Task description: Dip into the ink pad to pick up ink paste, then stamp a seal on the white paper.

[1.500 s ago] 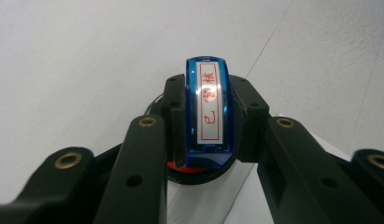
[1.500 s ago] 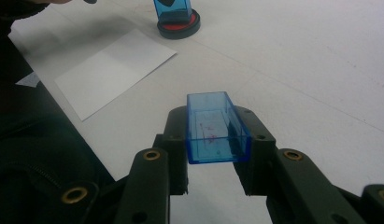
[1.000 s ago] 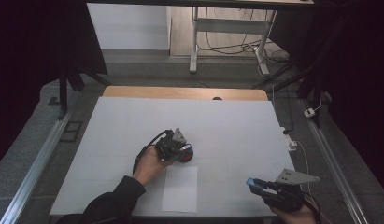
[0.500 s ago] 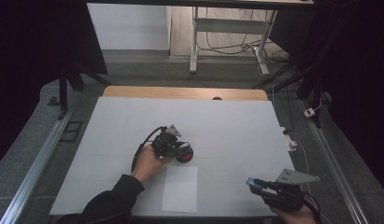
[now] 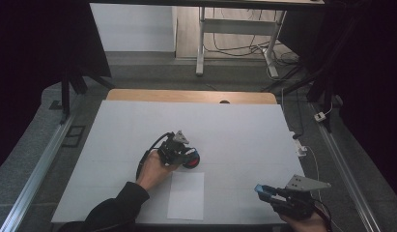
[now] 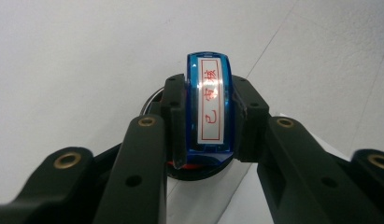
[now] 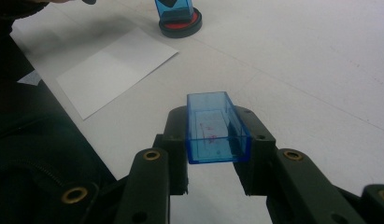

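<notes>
Table: a white sheet-covered surface (image 5: 234, 130) is seen with a wooden edge showing at its far side; dark floor, rails and a desk frame with cables lie beyond.
Paper: a white sheet of paper (image 5: 186, 195) is laid flat near the table's front edge, its long axis running front to back.
Left gripper: the left gripper (image 5: 179, 149) is clamped on a blue stamp (image 6: 209, 105), held by its sides with the labelled top face turned to the camera.
Stamp position: the blue stamp is pressed down on a round red ink pad (image 5: 192, 158), which rests on the table just behind the paper's far edge.
Right gripper: the right gripper (image 5: 271, 191) is closed on a clear blue cap (image 7: 216, 127), held level above the table at the front right, well apart from the pad.
Key relation: the paper lies directly on the near side of the pad, so the left hand is the nearer one; a short pull toward the person and a descent would probably be called for.
Stamp axis: the stamp's long face appears roughly in line with the paper's short edge, though this is hard to confirm from the high view.
Ink pickup: whether the stamp face is inked cannot be told.
</notes>
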